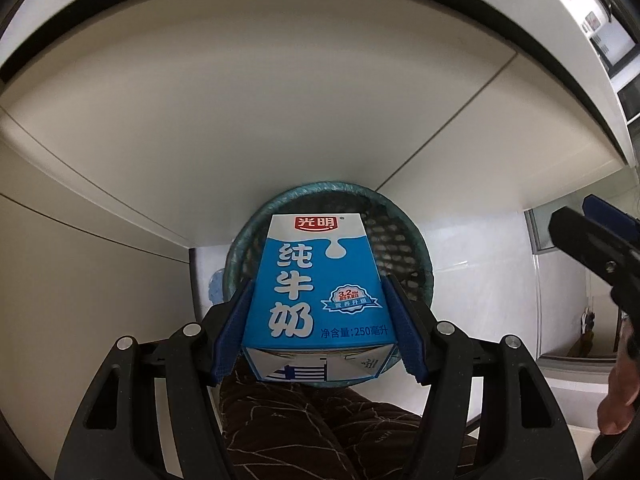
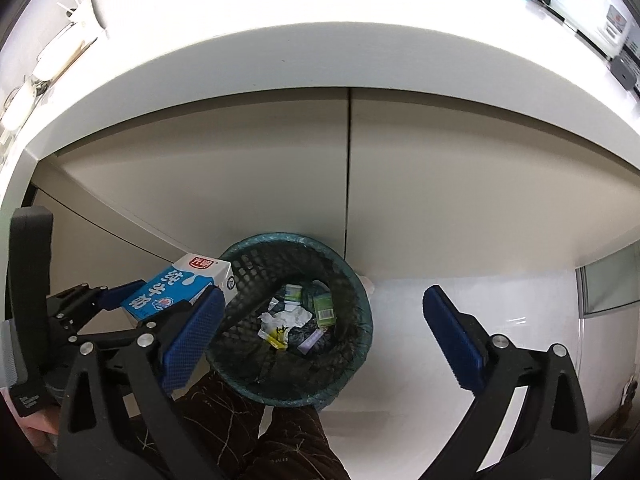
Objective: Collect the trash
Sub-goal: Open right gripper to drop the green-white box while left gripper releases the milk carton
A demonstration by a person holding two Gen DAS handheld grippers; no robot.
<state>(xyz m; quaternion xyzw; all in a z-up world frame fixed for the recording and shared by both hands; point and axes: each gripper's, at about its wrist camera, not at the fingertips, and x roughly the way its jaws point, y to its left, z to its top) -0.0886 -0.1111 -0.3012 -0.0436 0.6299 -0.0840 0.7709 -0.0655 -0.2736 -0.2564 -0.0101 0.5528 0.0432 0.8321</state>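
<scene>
Left claw pinching milk carton above bin; right claw spread, empty; white floor, beige cabinets.

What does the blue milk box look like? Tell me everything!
The milk carton is a small rectangular paper box, blue with a white top band, a red logo, white Chinese lettering and a milk-drip drawing. Its folded bottom faces the camera. The left gripper squeezes its two sides with blue pads, holding it over the rim of the dark mesh bin.

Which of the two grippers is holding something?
The left gripper: it clamps a blue milk carton above the bin. The right gripper stands wide open, nothing between its pads.
</scene>
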